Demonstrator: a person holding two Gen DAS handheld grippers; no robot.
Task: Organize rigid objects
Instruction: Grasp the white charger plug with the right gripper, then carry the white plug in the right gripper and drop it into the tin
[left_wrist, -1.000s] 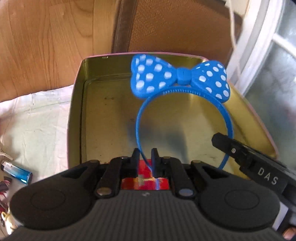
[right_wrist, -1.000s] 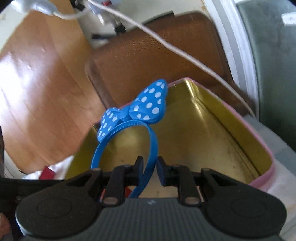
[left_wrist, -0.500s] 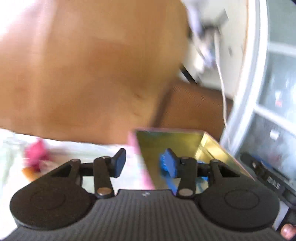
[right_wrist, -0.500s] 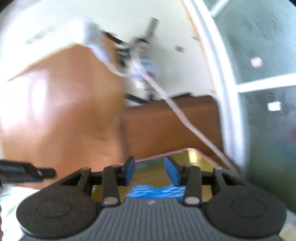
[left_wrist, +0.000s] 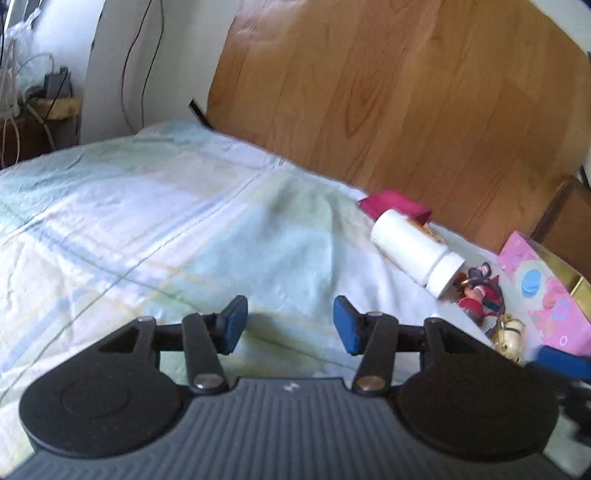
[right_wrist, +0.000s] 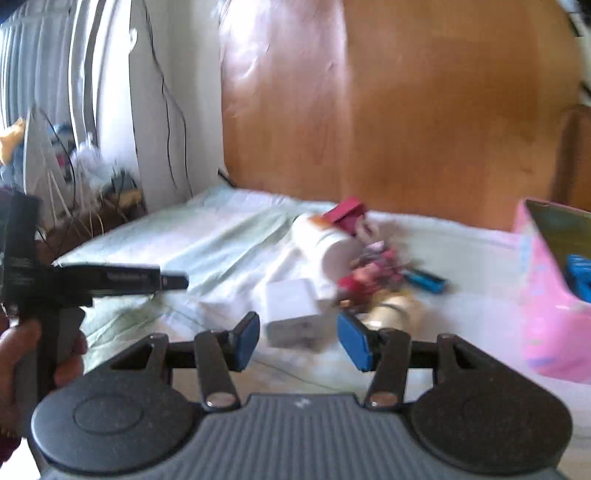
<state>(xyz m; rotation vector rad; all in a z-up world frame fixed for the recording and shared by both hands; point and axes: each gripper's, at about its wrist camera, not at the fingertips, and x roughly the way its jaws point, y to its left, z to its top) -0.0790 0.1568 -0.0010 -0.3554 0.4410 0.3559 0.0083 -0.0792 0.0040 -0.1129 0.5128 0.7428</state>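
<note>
My left gripper (left_wrist: 290, 323) is open and empty above the pale bedsheet (left_wrist: 147, 221). My right gripper (right_wrist: 299, 339) is open and empty, facing a white square block (right_wrist: 291, 310). A white bottle (left_wrist: 415, 249) lies on its side, also in the right wrist view (right_wrist: 325, 247). Beside it lie small figurines (left_wrist: 480, 291), a blue lighter (right_wrist: 424, 278) and a magenta box (left_wrist: 393, 206). The pink tin (right_wrist: 550, 306) stands at the right with the blue headband (right_wrist: 578, 275) inside.
A wooden headboard (left_wrist: 406, 92) rises behind the bed. Cables and clutter (right_wrist: 92, 173) sit at the far left by the wall. The left gripper's body (right_wrist: 55, 284) and the hand holding it show at the left of the right wrist view.
Both grippers let go of the blue headband, which now lies in the tin. Both opened and swung left, away from the tin, toward the pile of objects on the bed.
</note>
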